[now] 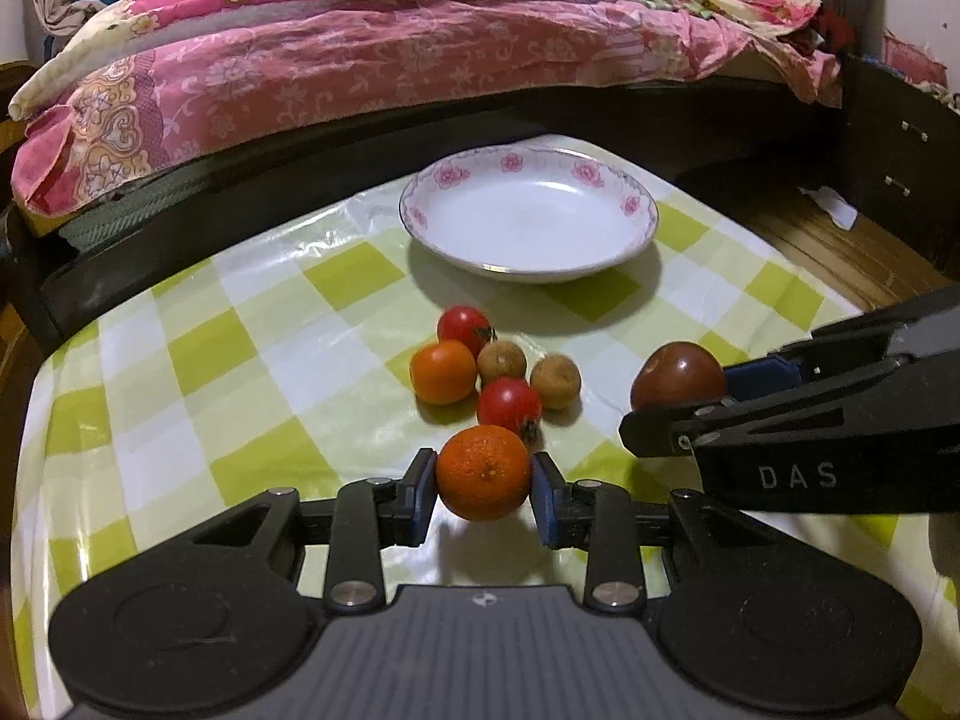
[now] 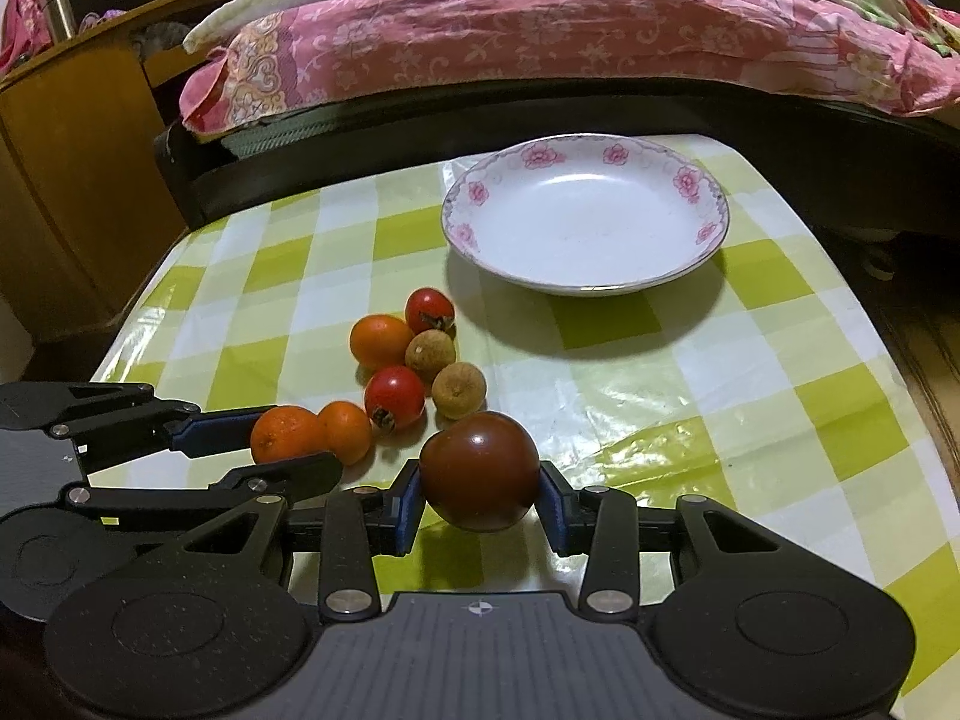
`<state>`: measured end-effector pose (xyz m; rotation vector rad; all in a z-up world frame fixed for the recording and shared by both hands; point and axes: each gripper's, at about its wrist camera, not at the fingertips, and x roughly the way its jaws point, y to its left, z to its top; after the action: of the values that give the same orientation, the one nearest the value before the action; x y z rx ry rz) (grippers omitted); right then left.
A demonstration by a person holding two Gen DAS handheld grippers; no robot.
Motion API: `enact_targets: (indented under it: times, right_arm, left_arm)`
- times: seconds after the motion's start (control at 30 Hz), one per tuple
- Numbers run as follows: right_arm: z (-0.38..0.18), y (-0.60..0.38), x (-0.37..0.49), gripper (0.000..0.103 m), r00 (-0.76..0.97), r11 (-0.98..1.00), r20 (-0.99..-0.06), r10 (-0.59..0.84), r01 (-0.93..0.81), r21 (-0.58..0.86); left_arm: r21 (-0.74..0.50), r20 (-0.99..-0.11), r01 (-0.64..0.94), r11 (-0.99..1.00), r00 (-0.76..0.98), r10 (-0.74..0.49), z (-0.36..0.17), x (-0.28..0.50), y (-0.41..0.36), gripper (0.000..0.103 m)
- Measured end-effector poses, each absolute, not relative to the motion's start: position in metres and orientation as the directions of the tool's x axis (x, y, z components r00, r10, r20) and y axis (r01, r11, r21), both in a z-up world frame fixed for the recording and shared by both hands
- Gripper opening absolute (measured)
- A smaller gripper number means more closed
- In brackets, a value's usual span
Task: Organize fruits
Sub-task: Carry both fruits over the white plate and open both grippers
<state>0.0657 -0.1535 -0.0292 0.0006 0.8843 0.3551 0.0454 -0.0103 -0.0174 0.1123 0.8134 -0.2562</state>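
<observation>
Left gripper (image 1: 483, 489): pads closed against both sides of a mandarin (image 1: 483, 473), gripping it.
Right gripper (image 2: 480, 495): clamped around a dark red tomato (image 2: 480, 471).
Loose fruit: cherry tomato (image 1: 509, 405) just ahead of the left gripper, touching a brown longan (image 1: 501, 360); the rest cluster there.
Plate (image 1: 630, 204): white, flower-rimmed, farther ahead of both grippers, beyond the cluster.
Tablecloth (image 1: 198, 348): green-and-white check, under everything.

Right gripper (image 2: 480, 495): blue pads clamp a dark red-brown tomato (image 2: 480, 471). Left gripper (image 2: 273, 450): closed on an orange tangerine (image 2: 282, 433). Loose cluster nearby: three small orange and red fruits, two brown longans. Flower-rimmed white plate (image 2: 690, 177): beyond, on checked tablecloth (image 2: 750, 360).
</observation>
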Motion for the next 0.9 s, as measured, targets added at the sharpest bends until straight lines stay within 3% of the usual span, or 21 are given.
enact_targets:
  times: [0.9]
  right_arm:
    - [-0.012, -0.178, 0.166, 0.036, 0.651, 0.964, -0.714, 0.258, -0.219, 0.148]
  left_arm:
    - [0.013, -0.687, 0.292, 0.956, 0.697, -0.203, -0.009, 0.161, -0.034, 0.039]
